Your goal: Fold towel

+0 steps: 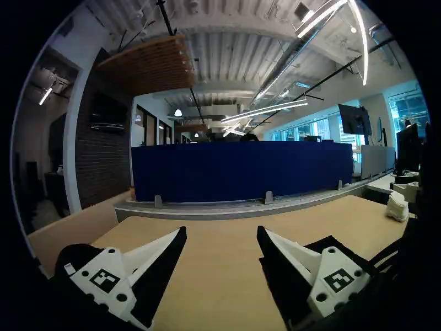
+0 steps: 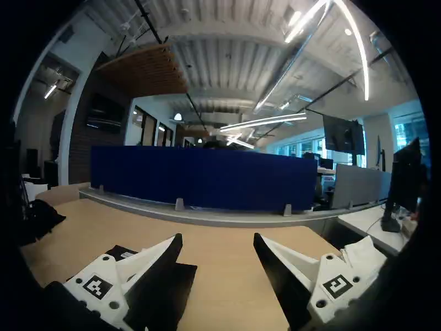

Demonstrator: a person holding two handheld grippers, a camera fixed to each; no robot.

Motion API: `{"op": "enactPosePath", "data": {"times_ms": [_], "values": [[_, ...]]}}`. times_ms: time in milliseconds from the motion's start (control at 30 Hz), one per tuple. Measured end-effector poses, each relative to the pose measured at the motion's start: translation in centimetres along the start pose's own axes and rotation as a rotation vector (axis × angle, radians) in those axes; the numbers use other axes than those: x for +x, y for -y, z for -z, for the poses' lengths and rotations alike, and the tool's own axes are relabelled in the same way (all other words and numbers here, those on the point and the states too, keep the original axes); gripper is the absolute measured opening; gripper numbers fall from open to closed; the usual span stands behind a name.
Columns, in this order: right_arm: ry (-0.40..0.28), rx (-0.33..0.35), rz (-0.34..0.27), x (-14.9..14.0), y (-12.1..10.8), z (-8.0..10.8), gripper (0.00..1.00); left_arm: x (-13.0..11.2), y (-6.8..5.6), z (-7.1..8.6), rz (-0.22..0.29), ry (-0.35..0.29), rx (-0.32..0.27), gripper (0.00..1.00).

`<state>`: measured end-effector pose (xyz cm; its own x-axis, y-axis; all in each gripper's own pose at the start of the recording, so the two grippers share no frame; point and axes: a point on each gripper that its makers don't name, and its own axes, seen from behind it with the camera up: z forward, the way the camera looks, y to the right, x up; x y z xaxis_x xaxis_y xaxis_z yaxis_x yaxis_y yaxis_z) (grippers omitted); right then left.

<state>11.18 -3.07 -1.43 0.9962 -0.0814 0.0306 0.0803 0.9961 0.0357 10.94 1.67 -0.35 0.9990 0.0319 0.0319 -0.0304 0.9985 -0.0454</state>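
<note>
L claw [image 1: 220, 231] & R claw [image 2: 216, 237]: wide, empty. Dark towel [image 2: 186, 278] flat on worktop [image 2: 226, 270]: right of L claw, left of R claw.

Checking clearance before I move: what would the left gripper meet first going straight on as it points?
Likely the blue divider behind the table; the way up to it looks free, though depth is unclear.

Both the left gripper [image 1: 221, 234] and right gripper [image 2: 218, 240] are level, jaws spread wide, holding nothing.
</note>
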Motion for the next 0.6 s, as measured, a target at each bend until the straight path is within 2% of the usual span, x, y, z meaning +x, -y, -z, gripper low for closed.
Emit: {"op": "enactPosePath", "data": {"times_ms": [200,600], "values": [[0.021,0.022,0.002,2.4,0.9,0.5,1.0,1.5,-1.2,0.4,-0.044,0.052,-0.041,0.94],[0.173,0.142,0.02,1.6,3.3,0.5,1.0,0.7,-3.5,0.0,-0.078,0.173,-0.139,0.94]]}}
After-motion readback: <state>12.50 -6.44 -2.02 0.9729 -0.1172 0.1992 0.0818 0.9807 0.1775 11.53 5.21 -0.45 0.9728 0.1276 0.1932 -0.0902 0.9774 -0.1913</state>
